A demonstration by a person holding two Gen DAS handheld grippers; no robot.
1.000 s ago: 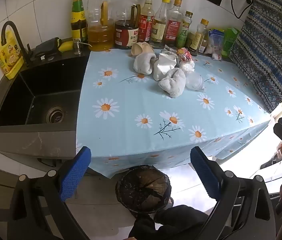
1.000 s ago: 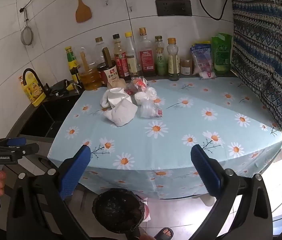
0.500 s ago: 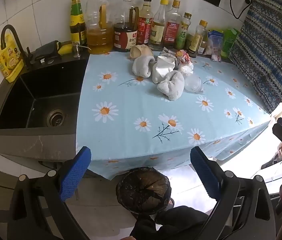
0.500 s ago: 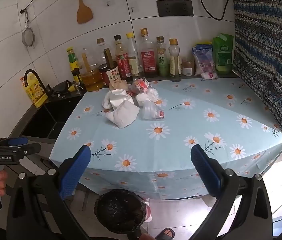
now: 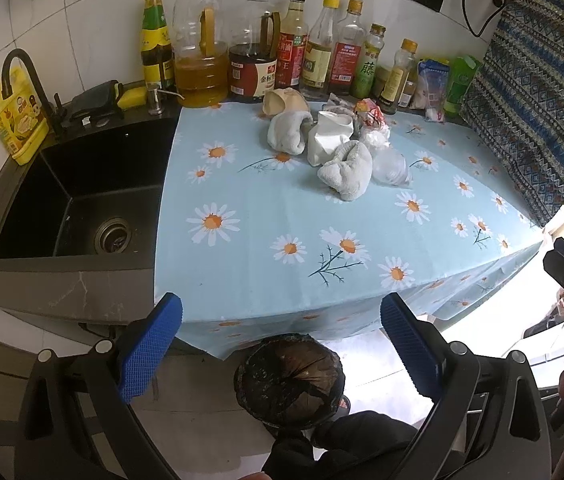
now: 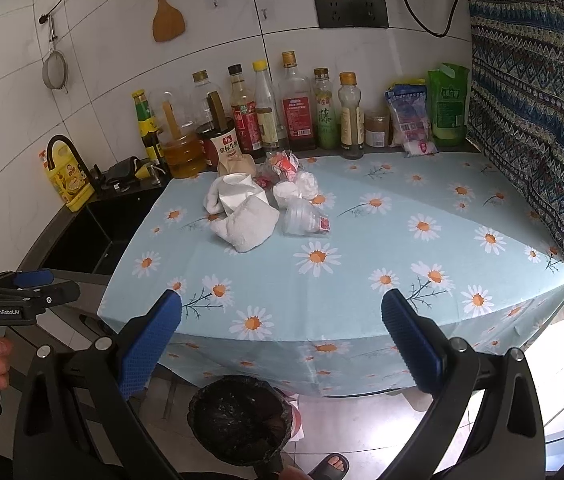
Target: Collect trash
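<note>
A heap of trash lies toward the back of the daisy tablecloth (image 5: 282, 216): crumpled white towels (image 5: 346, 173) (image 6: 246, 224), a white paper cup (image 5: 330, 136), a clear plastic cup (image 5: 390, 168) (image 6: 302, 218), white wads and a red wrapper (image 6: 282, 162). On the floor before the table stands a bin with a black liner (image 5: 288, 382) (image 6: 239, 420). My left gripper (image 5: 282, 344) is open and empty, held back from the table above the bin. My right gripper (image 6: 282, 344) is also open and empty, off the table's front edge.
Sauce and oil bottles (image 5: 294, 56) line the wall behind the heap. A black sink (image 5: 81, 200) with a tap lies to the left, yellow detergent (image 5: 13, 120) beside it. A patterned curtain (image 6: 530, 120) hangs on the right. A foot in a slipper (image 6: 332, 462) is near the bin.
Both wrist views have drifted slightly, with the table and heap shifting a little down in the right view. Both grippers stay open and nothing on the table has moved.
</note>
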